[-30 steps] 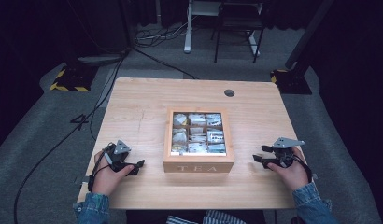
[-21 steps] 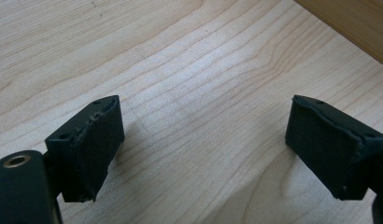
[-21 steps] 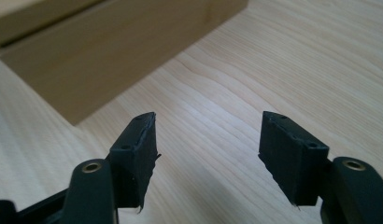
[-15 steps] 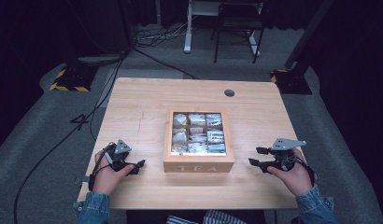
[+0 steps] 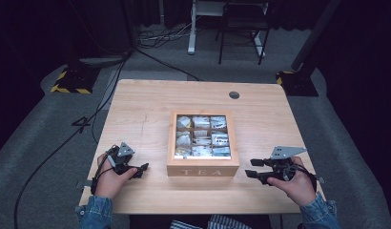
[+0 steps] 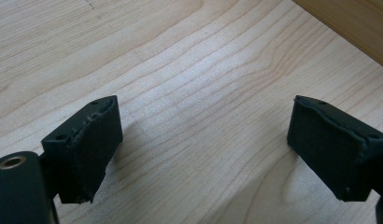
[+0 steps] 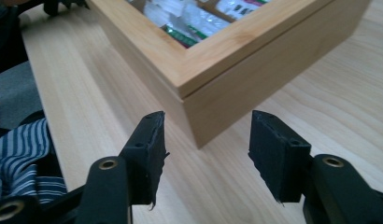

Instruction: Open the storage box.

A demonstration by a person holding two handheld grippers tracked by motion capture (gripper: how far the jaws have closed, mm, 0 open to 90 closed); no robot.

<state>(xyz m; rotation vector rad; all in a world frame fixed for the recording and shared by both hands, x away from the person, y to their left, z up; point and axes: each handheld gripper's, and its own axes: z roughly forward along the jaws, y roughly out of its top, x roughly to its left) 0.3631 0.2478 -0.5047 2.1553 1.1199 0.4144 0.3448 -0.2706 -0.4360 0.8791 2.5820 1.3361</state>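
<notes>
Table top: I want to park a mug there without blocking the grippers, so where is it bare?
The table is bare behind the tea box, up to the round hole. It is crowded on either side of the box's front, where the left gripper and right gripper sit.

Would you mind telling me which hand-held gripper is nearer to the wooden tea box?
The right hand-held gripper, though narrowly. It sits just off the wooden tea box at its front right corner, jaws open towards it. The left hand-held gripper rests on the table slightly farther off the box's left side.
</notes>
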